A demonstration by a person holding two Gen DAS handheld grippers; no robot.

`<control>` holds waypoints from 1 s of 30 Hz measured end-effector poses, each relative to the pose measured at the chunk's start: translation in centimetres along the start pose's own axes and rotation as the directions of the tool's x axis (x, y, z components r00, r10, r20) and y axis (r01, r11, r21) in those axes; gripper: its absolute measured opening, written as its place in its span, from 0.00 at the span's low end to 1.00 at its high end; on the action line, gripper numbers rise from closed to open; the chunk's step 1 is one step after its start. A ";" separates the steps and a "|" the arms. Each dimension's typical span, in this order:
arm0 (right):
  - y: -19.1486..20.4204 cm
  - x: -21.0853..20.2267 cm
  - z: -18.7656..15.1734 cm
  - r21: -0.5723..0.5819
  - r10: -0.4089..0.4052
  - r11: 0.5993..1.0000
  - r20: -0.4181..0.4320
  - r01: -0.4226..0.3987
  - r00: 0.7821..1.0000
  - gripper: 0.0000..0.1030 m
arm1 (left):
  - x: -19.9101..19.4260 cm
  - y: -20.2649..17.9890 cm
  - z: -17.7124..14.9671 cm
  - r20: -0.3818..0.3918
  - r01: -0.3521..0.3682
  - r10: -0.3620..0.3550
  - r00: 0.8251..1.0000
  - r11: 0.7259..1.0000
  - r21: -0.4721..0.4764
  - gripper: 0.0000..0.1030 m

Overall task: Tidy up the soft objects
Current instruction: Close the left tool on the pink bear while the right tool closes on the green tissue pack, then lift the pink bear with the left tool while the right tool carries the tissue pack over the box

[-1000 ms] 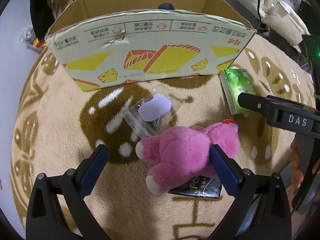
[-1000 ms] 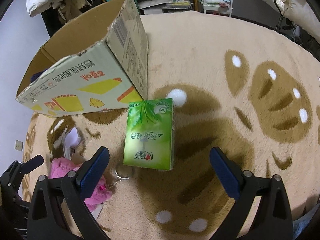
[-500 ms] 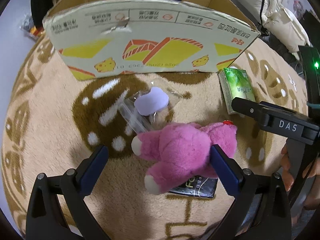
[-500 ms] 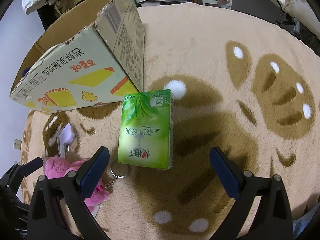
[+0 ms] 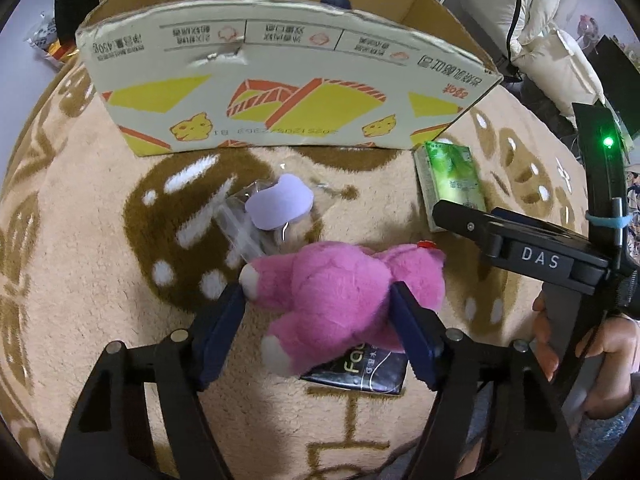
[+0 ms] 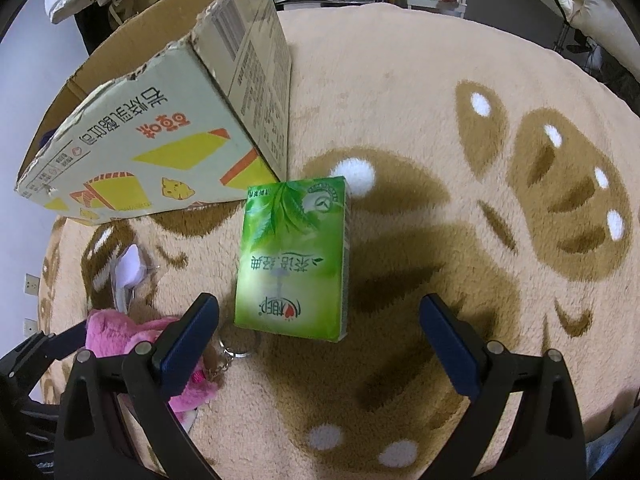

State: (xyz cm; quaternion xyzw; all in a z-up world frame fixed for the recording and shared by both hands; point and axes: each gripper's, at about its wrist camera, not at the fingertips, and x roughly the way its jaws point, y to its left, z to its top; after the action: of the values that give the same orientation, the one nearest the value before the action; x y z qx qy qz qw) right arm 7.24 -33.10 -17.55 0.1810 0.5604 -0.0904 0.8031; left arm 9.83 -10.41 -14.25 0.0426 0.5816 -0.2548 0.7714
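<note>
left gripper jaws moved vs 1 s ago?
Yes. The left gripper has narrowed: its jaws, earlier wide of the pink plush, now sit at its flanks, though the plush keeps its place before the cardboard box.

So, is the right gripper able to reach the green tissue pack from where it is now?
Probably yes. The right gripper is open, and the green tissue pack lies flat on the rug just ahead of its fingers, with nothing between them.
</note>
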 end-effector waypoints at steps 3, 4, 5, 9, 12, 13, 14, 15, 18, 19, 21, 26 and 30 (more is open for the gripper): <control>0.1 0.1 0.1 0.000 0.007 1.000 0.004 -0.007 1.000 0.92 | -0.4 -0.1 0.1 0.022 -0.007 0.007 1.000 1.000 0.001 0.64; -0.1 0.0 0.2 0.001 0.010 1.000 0.000 -0.010 1.000 0.89 | -0.6 -0.1 0.1 0.030 -0.005 0.005 1.000 1.000 -0.003 0.63; -0.1 0.1 0.3 0.001 0.013 1.000 -0.006 -0.013 1.000 0.84 | -0.7 0.0 0.2 0.035 -0.004 0.004 0.999 1.000 -0.006 0.63; -0.2 0.7 0.6 -0.011 0.010 1.000 -0.008 -0.010 1.000 0.80 | -1.1 -0.1 0.3 0.057 -0.021 0.021 0.998 1.000 -0.001 0.62; 0.1 0.9 0.8 -0.031 0.021 0.999 -0.005 -0.021 1.000 0.60 | -1.3 -0.5 0.2 0.079 -0.043 0.041 0.996 0.999 0.018 0.59; 0.4 1.1 0.8 -0.037 0.022 0.999 -0.006 -0.022 1.000 0.56 | -1.4 -0.6 0.2 0.085 -0.046 0.044 0.995 0.999 0.022 0.57; 0.5 1.1 0.8 -0.043 0.018 0.999 -0.005 -0.018 1.000 0.56 | -1.5 -0.7 0.2 0.090 -0.046 0.044 0.995 0.999 0.025 0.56; 0.7 1.1 0.8 -0.045 0.017 0.999 -0.003 -0.017 1.000 0.56 | -1.7 -0.7 0.2 0.096 -0.048 0.045 0.994 0.998 0.027 0.54; 1.2 1.4 0.8 -0.044 0.022 0.999 0.000 -0.022 1.000 0.55 | -2.1 -0.7 0.2 0.115 -0.054 0.051 0.992 0.998 0.027 0.51; 1.3 1.4 0.7 -0.043 0.024 0.999 0.001 -0.024 1.000 0.55 | -2.3 -0.6 0.2 0.122 -0.056 0.053 0.991 0.998 0.025 0.51; 1.3 1.3 0.6 -0.044 0.027 0.999 0.002 -0.027 1.000 0.55 | -2.4 -0.6 0.2 0.130 -0.058 0.054 0.990 0.998 0.023 0.50; 1.3 0.4 0.5 -0.051 0.030 0.998 0.011 -0.029 1.000 0.55 | -2.6 -0.4 0.0 0.142 -0.065 0.062 0.988 0.998 0.022 0.50; 1.5 -0.4 0.3 -0.056 0.042 0.998 0.029 -0.040 0.999 0.55 | -3.0 -0.4 -0.1 0.158 -0.080 0.076 0.984 0.996 0.024 0.50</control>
State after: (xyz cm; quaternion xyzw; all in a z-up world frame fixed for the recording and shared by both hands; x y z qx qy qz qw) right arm 7.91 -31.89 -16.80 0.1689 0.5469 -0.0611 0.8177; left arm 8.97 -9.74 -11.44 0.0567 0.5129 -0.2357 0.8235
